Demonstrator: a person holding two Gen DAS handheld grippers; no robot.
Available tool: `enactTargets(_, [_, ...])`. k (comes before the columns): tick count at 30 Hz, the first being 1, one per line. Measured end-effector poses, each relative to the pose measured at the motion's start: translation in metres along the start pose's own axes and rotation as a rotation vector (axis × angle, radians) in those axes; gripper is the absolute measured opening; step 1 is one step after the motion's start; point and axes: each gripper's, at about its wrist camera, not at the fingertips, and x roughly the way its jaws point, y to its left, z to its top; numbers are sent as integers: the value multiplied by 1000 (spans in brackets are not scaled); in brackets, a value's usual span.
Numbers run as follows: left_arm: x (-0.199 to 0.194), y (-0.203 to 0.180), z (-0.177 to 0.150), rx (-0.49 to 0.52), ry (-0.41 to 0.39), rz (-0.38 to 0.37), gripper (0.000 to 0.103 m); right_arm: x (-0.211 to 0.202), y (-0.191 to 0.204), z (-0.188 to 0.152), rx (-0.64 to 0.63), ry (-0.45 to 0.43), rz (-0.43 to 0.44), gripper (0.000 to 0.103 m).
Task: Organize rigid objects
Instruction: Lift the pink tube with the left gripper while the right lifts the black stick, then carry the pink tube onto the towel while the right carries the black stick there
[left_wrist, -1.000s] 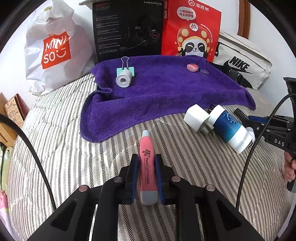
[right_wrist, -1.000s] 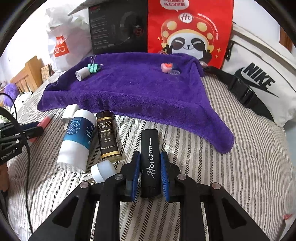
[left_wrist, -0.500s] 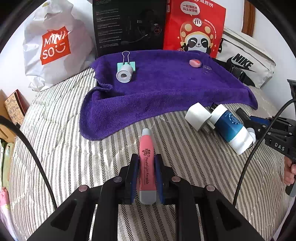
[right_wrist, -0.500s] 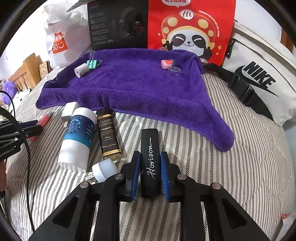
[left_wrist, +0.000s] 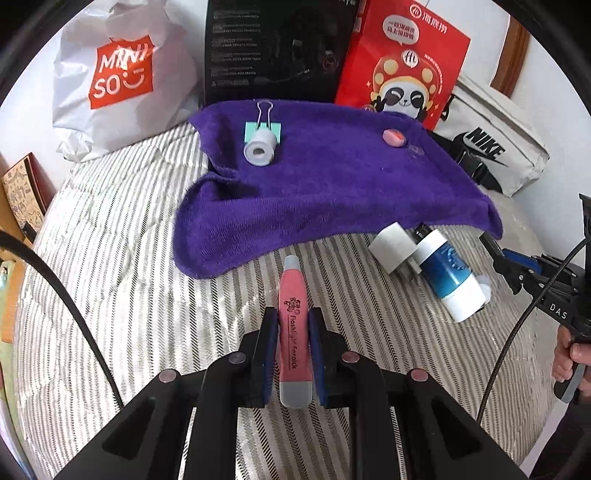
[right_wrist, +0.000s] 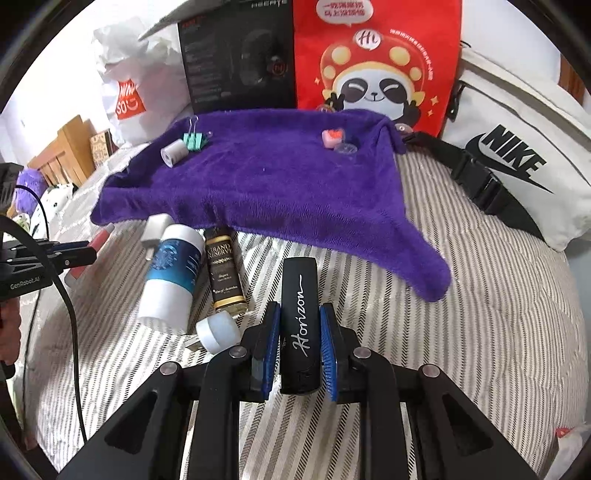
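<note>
My left gripper (left_wrist: 291, 321) is shut on a pink flashlight pen (left_wrist: 292, 314) with grey ends, held just above the striped bedcover. My right gripper (right_wrist: 300, 317) is shut on a black "Horizon" case (right_wrist: 300, 306). A purple towel (left_wrist: 332, 184) lies ahead, carrying a white tape roll (left_wrist: 259, 149), a teal binder clip (left_wrist: 263, 125) and a pink eraser (left_wrist: 393, 137). On the cover by the towel's near edge lie a blue and white bottle (right_wrist: 173, 273), a dark "Grand Reserve" bottle (right_wrist: 223, 269), a white charger plug (right_wrist: 157, 229) and a small white cap (right_wrist: 218, 330).
A white Miniso bag (left_wrist: 118, 81), a black box (left_wrist: 273, 48), a red panda bag (left_wrist: 402, 62) and a white Nike bag (right_wrist: 517, 158) line the wall behind the towel. A hand (left_wrist: 572, 358) holds the other gripper at the right edge.
Both views have drawn slightly closer to the towel. The pen and the black case stay clamped; nothing on the bed has shifted.
</note>
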Motion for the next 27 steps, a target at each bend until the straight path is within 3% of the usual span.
enactTargets(13, [-34,3,32,37,-77,-13,17,-26,0,33,-14,-78,34,21])
enactTargets(27, [-4,9,85,49,-74,-37,17,-2,-24,97,25,-114,13,21])
